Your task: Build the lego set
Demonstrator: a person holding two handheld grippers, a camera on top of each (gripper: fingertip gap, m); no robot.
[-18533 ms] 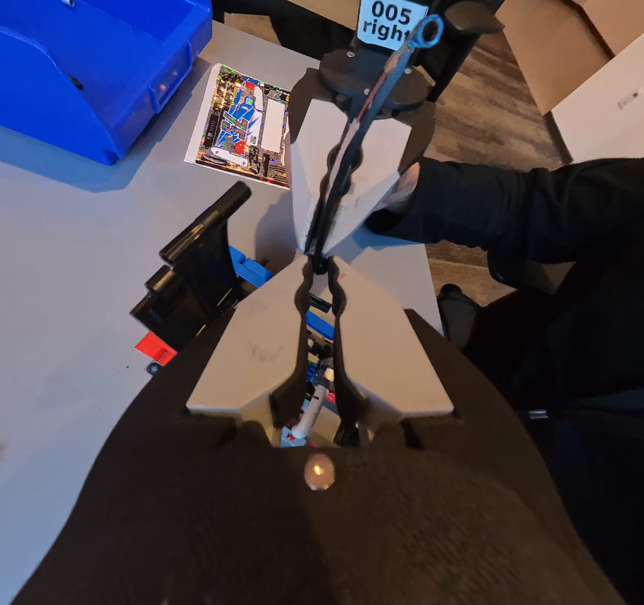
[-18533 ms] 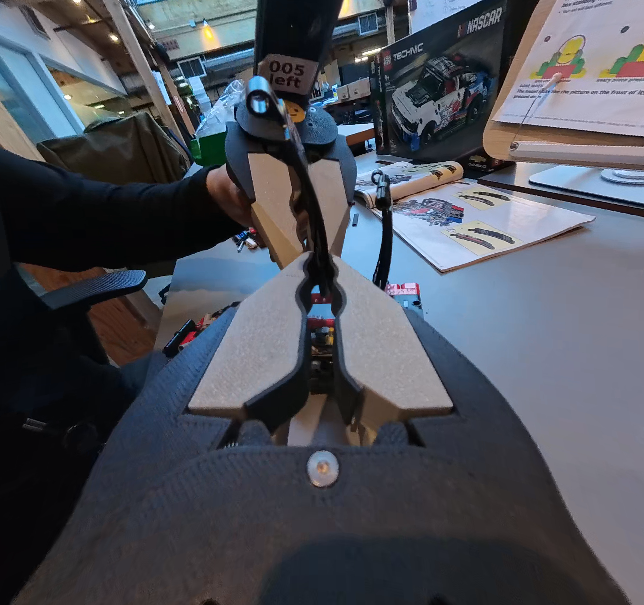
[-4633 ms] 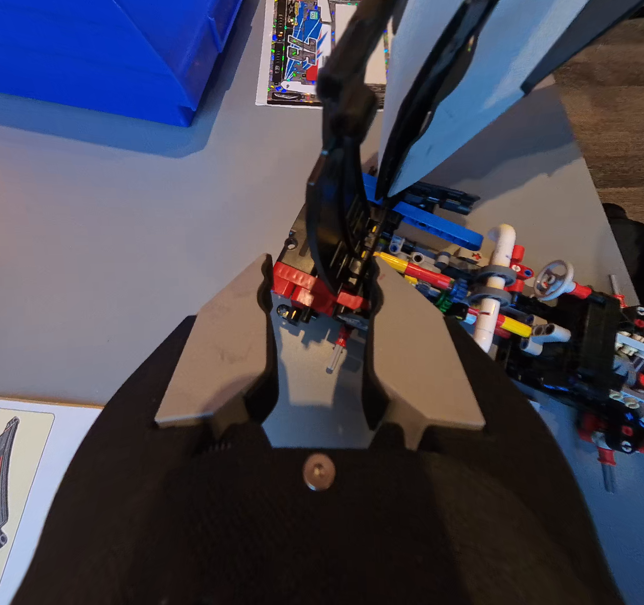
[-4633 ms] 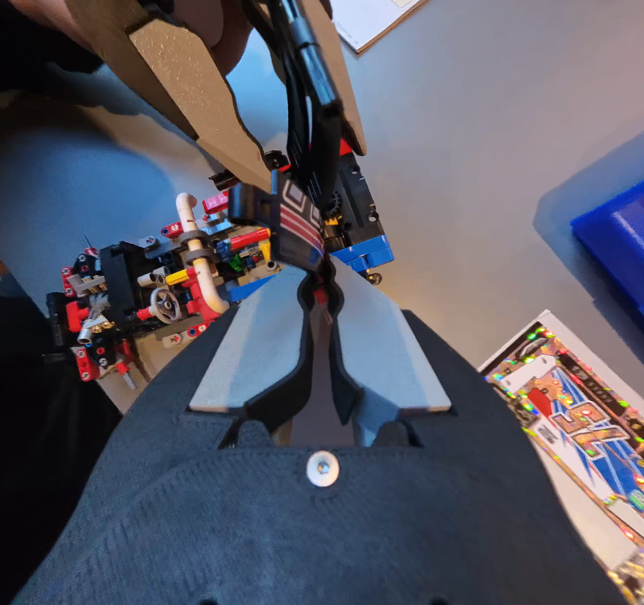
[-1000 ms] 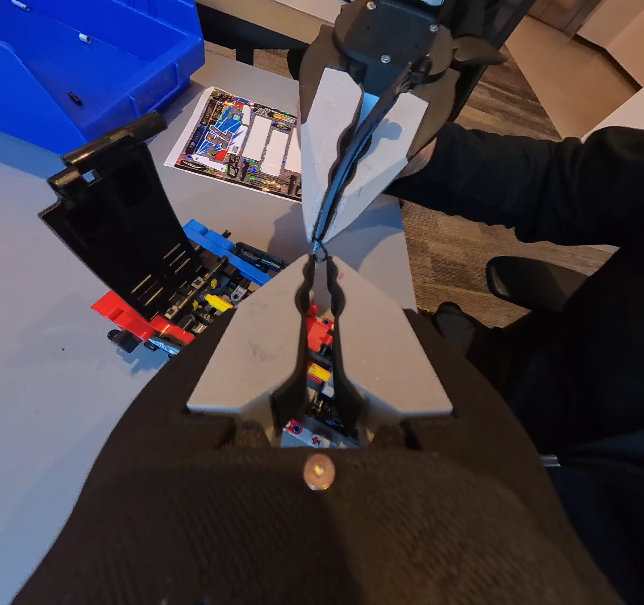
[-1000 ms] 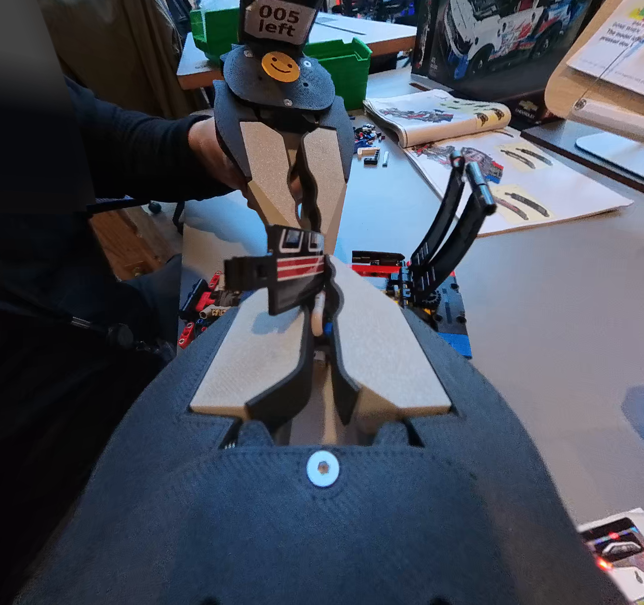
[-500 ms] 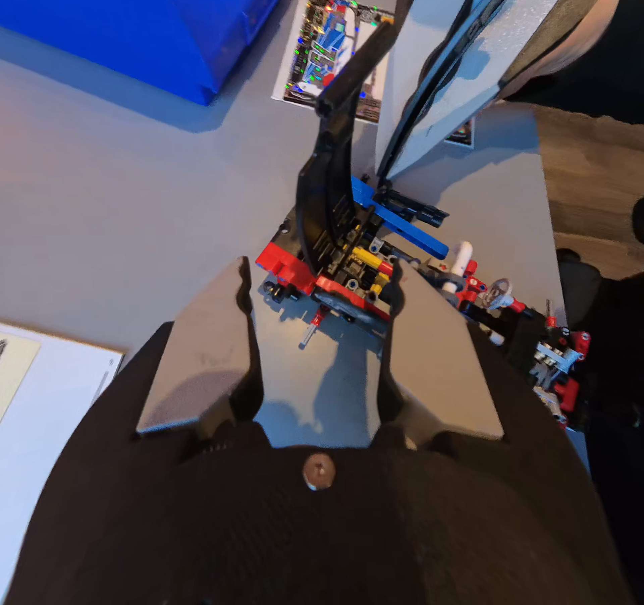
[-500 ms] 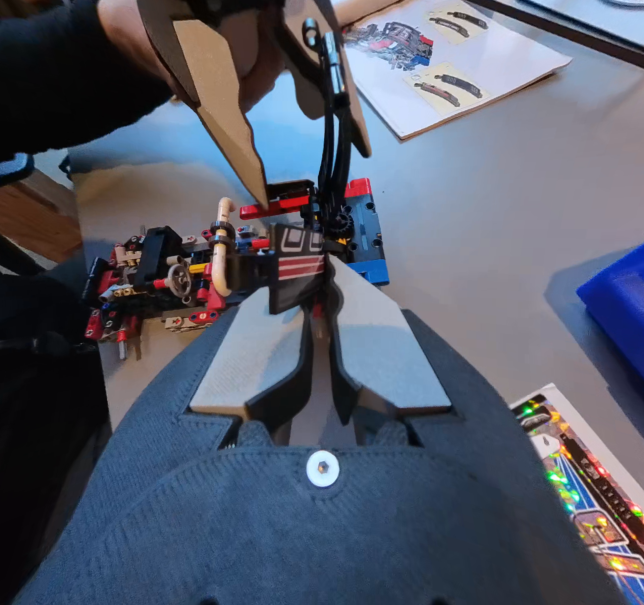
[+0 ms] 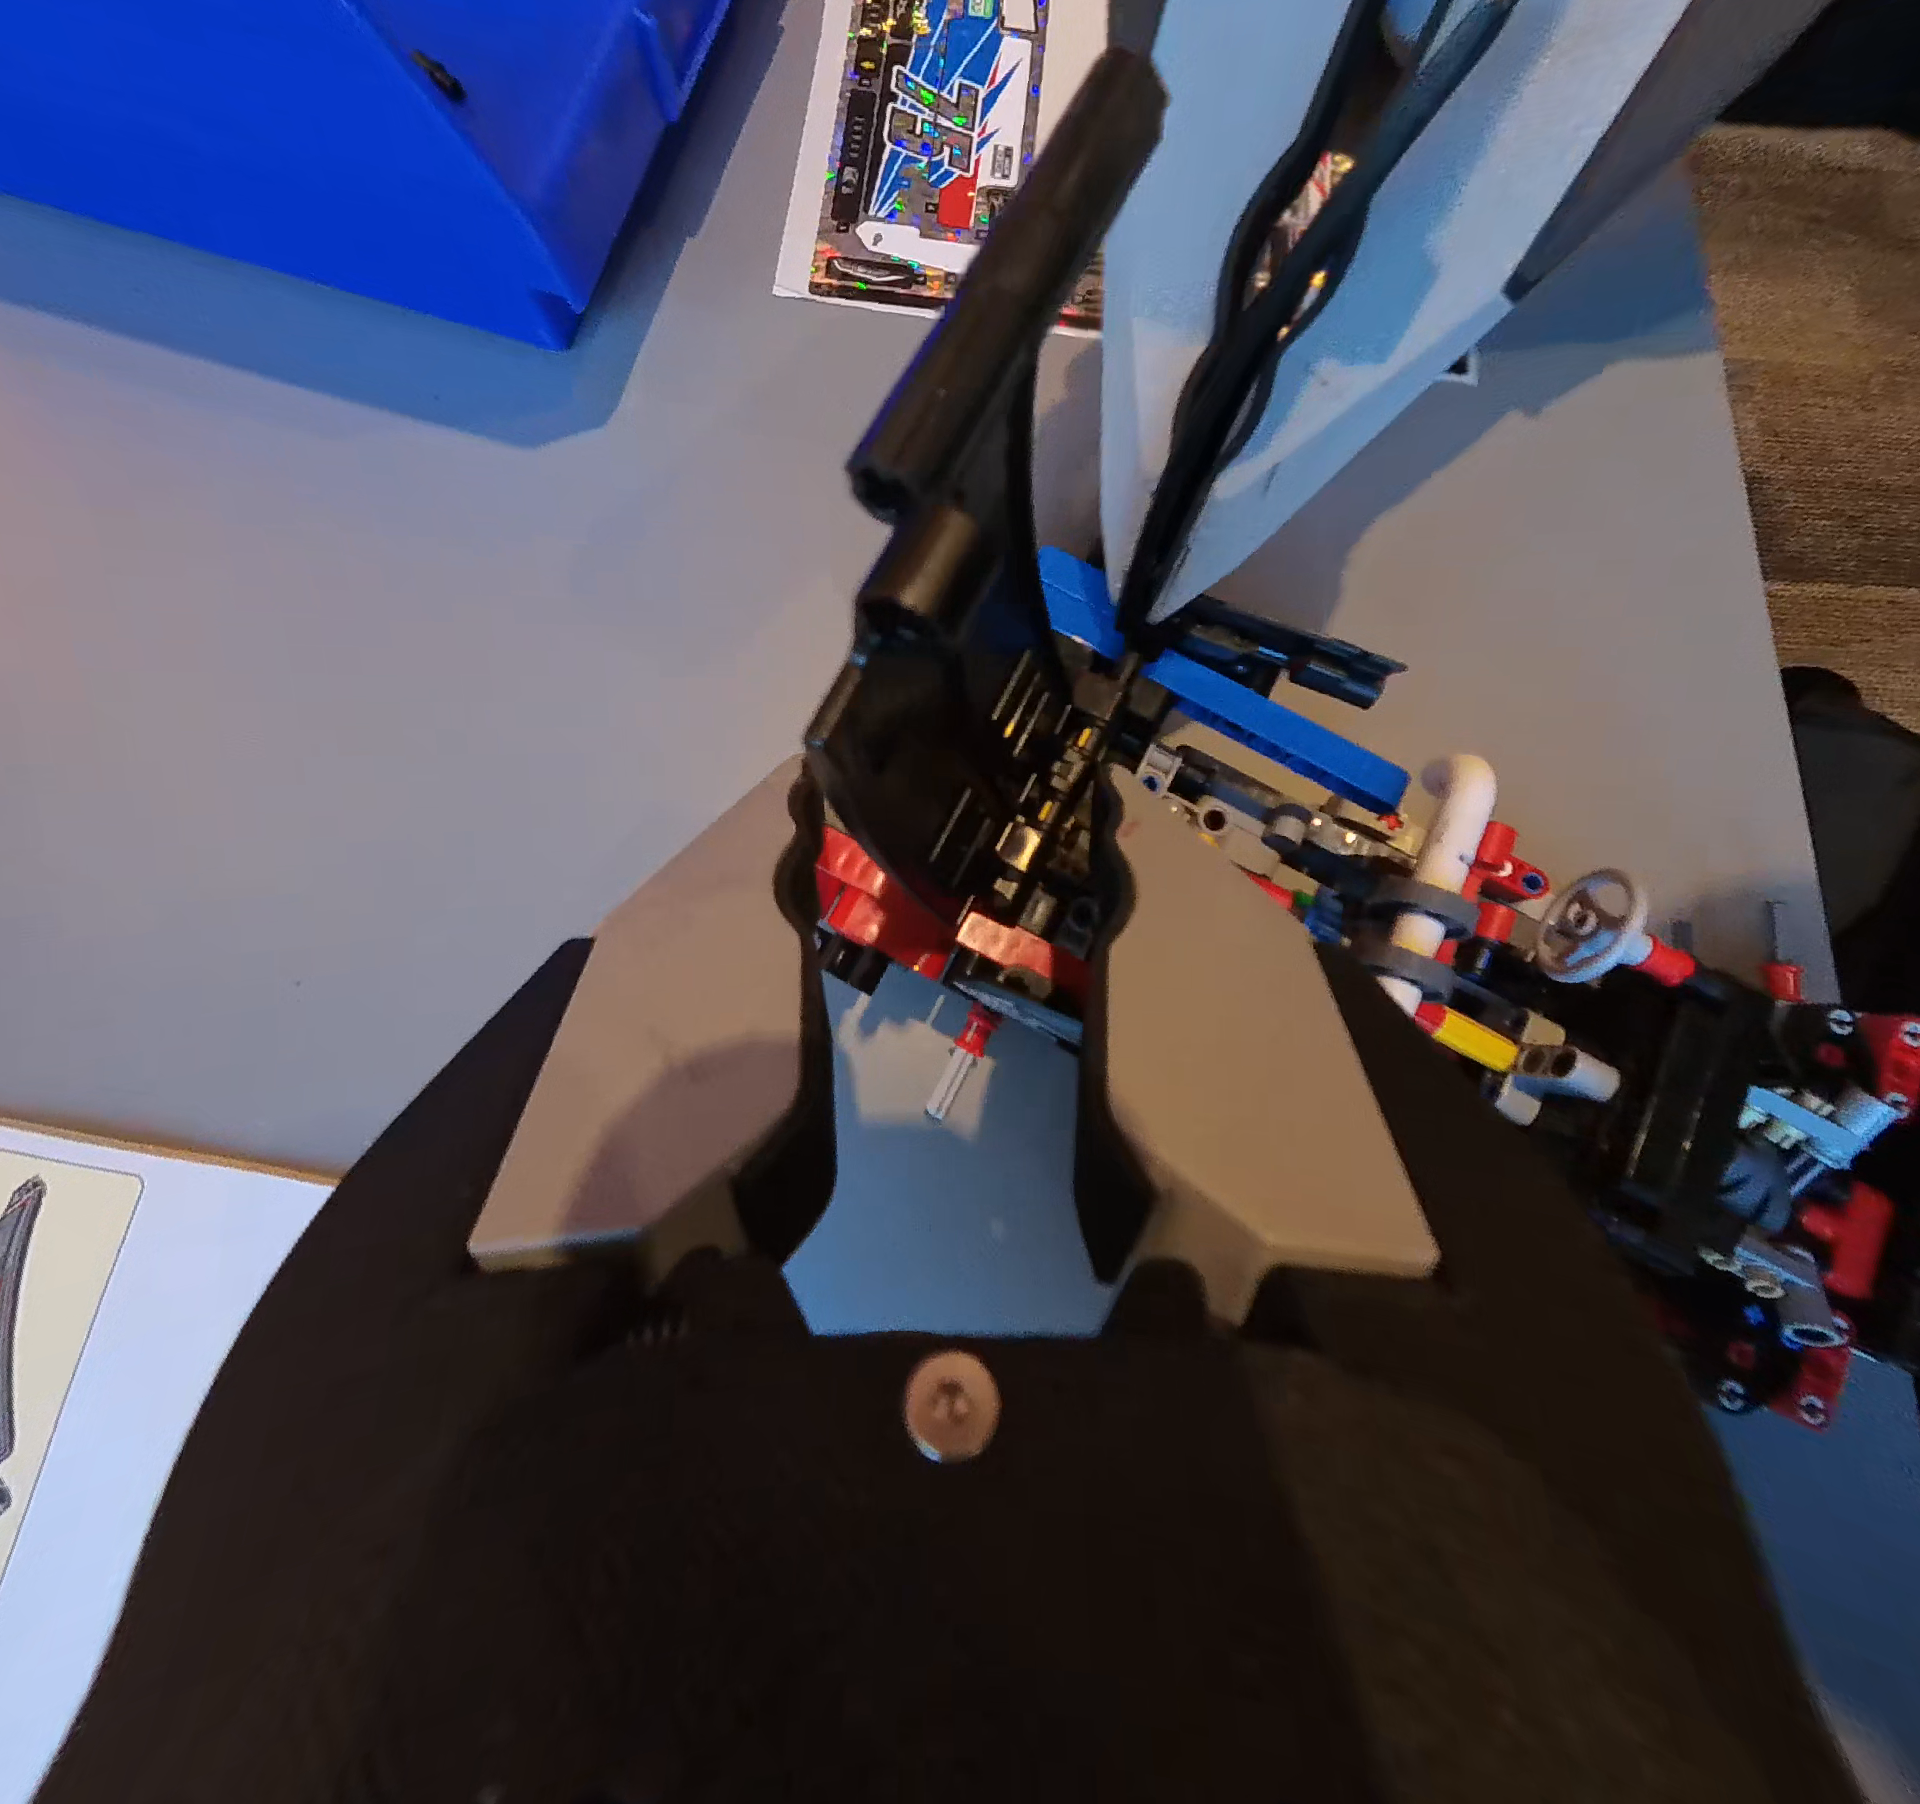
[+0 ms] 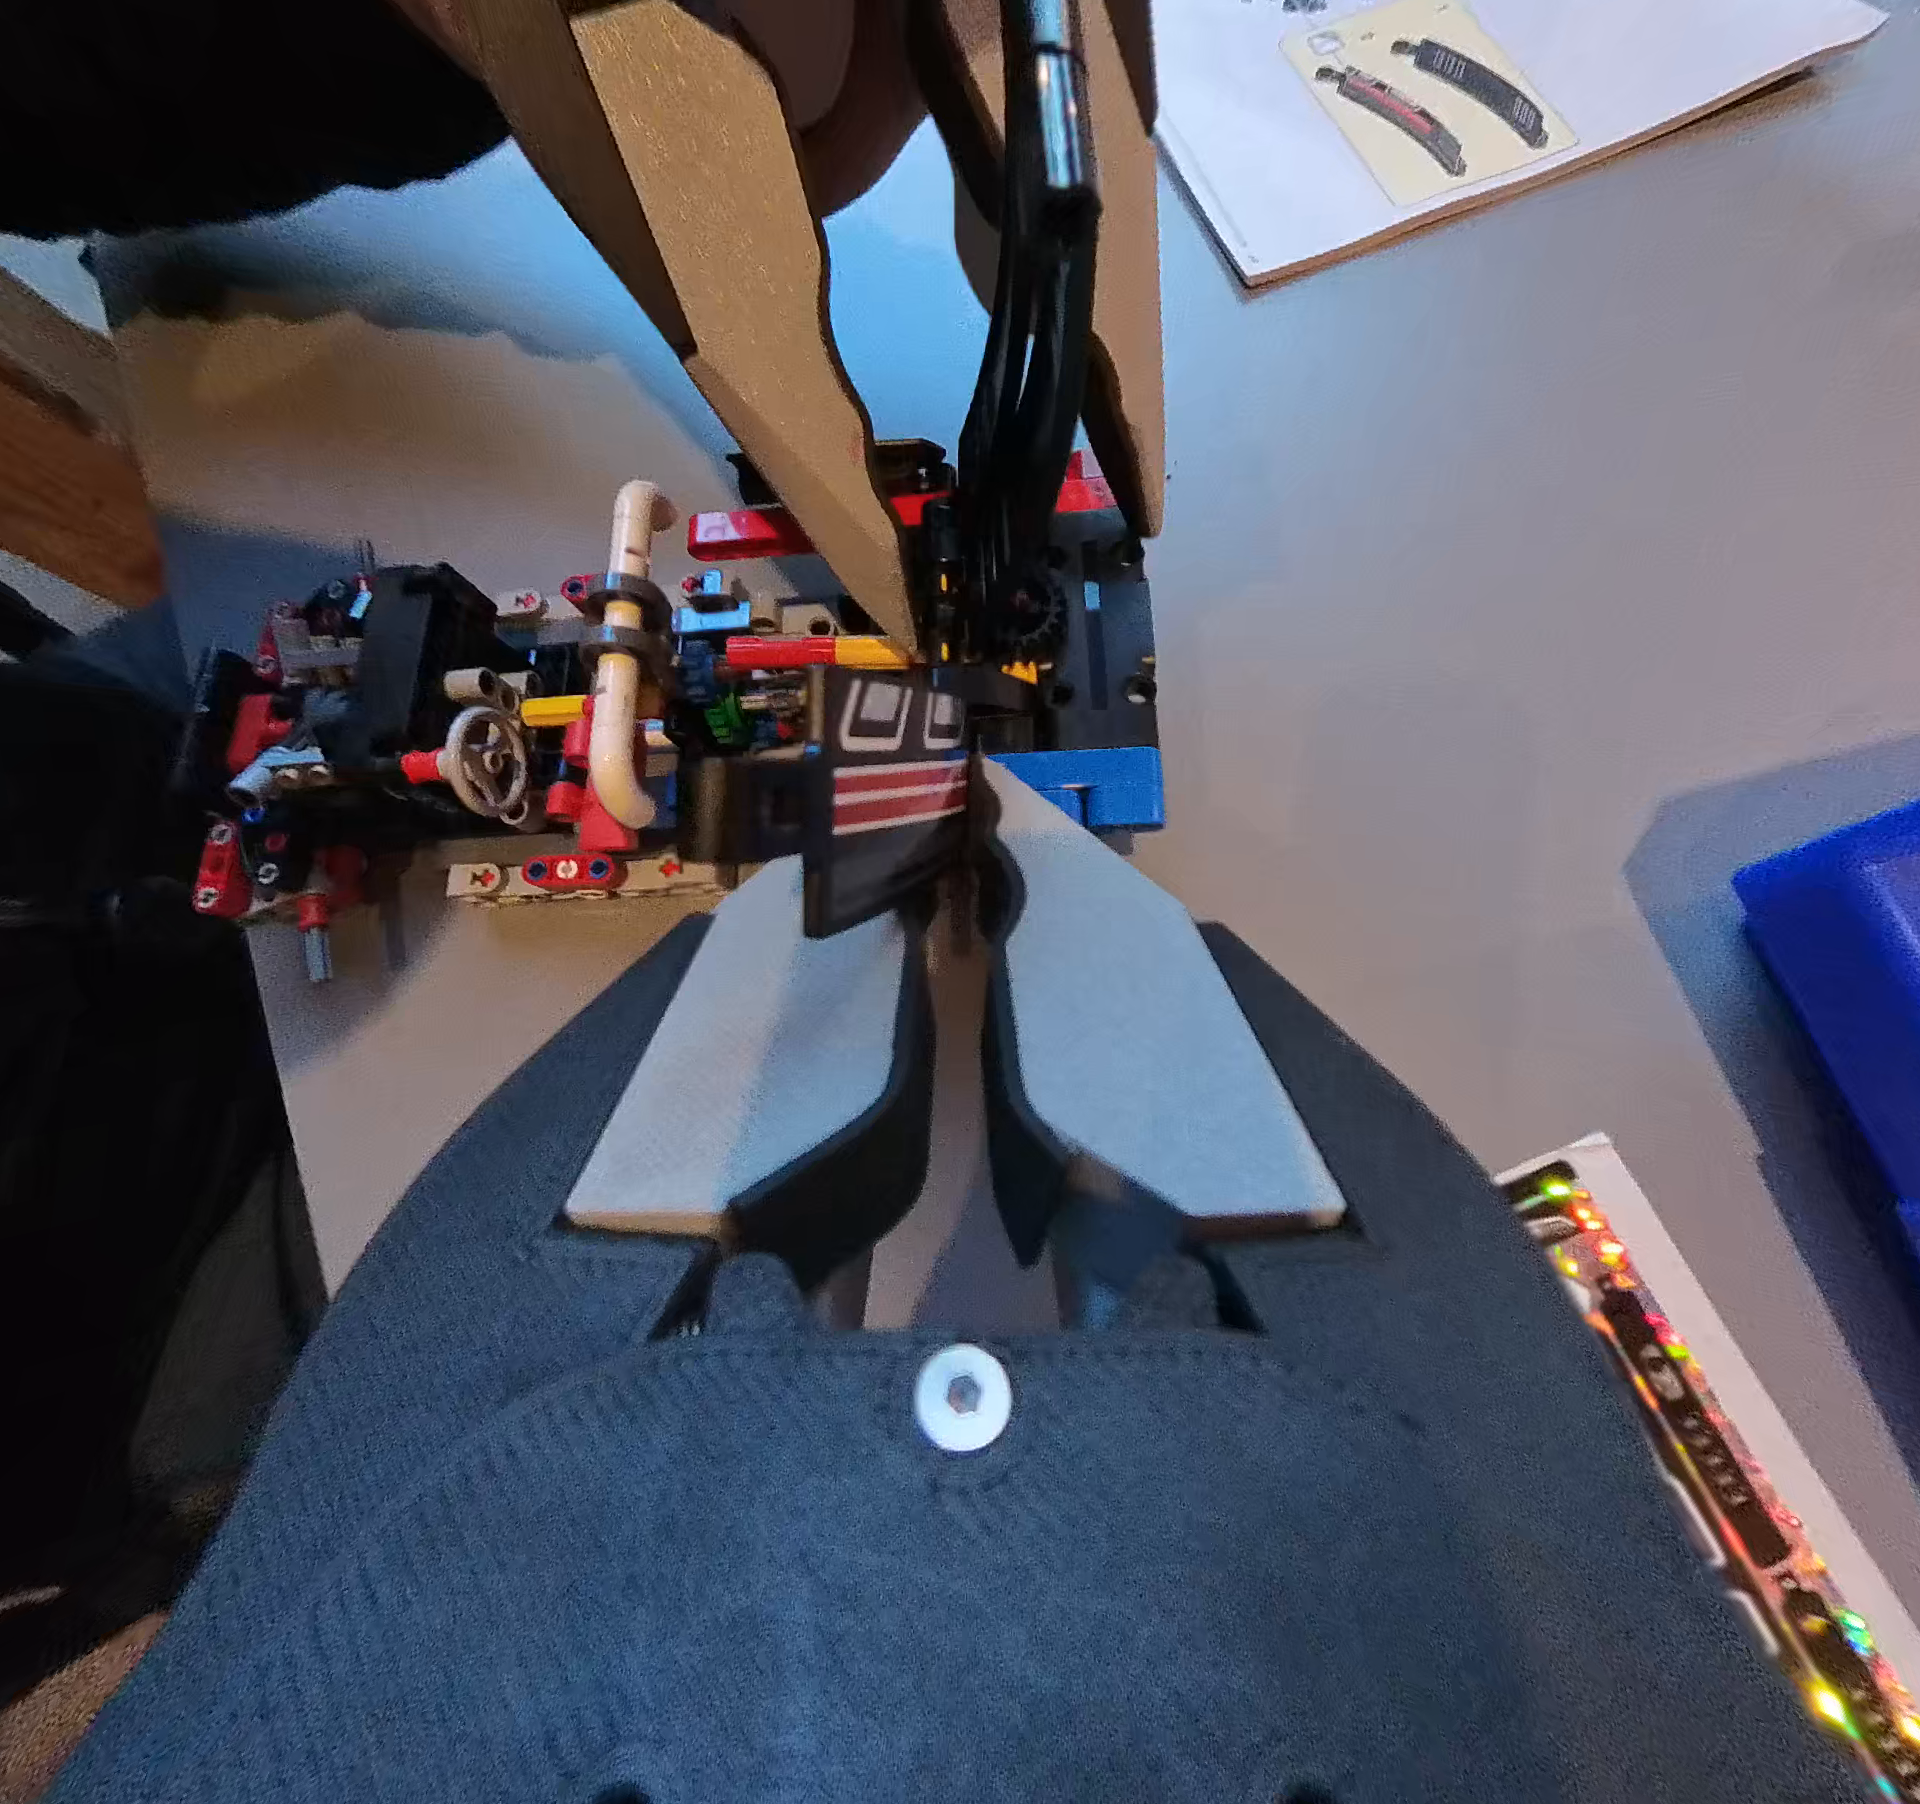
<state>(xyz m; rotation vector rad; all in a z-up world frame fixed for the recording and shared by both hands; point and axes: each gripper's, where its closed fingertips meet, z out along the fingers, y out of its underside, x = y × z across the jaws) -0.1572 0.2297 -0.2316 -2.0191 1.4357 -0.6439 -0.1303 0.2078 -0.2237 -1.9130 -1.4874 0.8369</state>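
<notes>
The half-built Lego car chassis (image 9: 1351, 881) lies on the grey table (image 9: 312, 715), and both grippers have dropped onto its rear end – a second ago they were raised nose to nose above it, the left one pressed nearly shut; half a second ago the left had already spread wide just short of the red edge, and it now straddles the hinged black panel (image 9: 966, 632), which stands up steeply from the red and blue rear block. That reads as bracing the model so the next piece can be pushed on. The left gripper (image 9: 951, 855) has its fingers set well apart, their tips either side of the panel's foot and the red beam; whether they actually press the bricks I cannot tell. The right gripper (image 10: 961, 819) is pinched almost together on a black stickered panel piece (image 10: 888, 804) with white outlines and red stripes, held just beside the blue corner of the chassis, apparently not yet seated – aligning it is likely the next job
</notes>
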